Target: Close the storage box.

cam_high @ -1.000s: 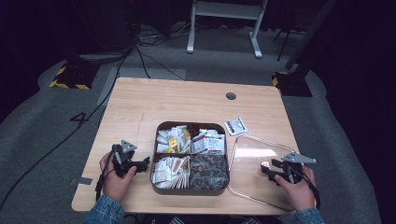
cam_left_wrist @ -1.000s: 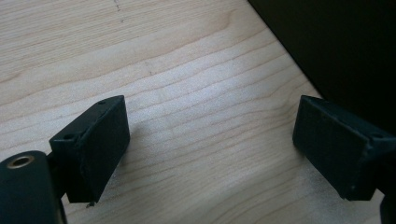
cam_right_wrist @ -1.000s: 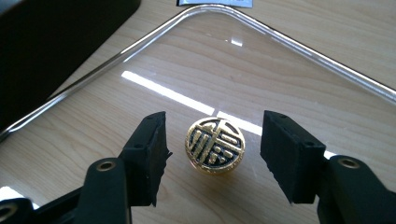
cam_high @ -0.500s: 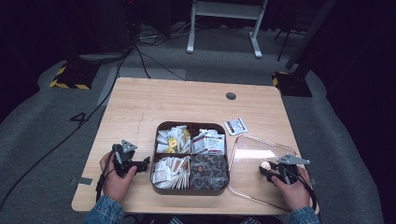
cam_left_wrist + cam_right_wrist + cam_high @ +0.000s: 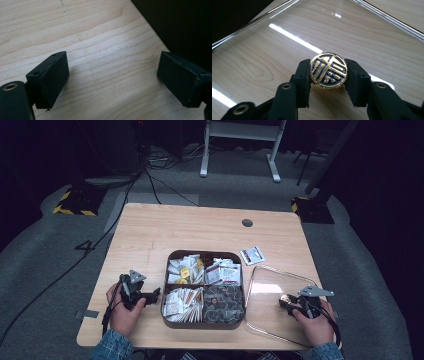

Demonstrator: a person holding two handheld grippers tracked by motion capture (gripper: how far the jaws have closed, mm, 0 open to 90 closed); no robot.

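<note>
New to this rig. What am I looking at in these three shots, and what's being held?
No robot arm here: a person at a wooden table holds a hand-held two-finger gripper in each hand. The high view looks down from above the person's side. The two other pictures come from cameras riding on the grippers, looking along their black fingers.

On the table sits a dark tray with four compartments of packets and sachets. Beside it lies its clear lid flat on the wood, and a loose packet lies farther back.

The left gripper rests left of the tray; the left gripper view shows its fingers wide apart over bare wood, holding nothing.

The right gripper sits over the clear lid. Its fingers have just been closing and now press on both sides of a round black-and-gold knob, apparently the lid's handle.
</note>
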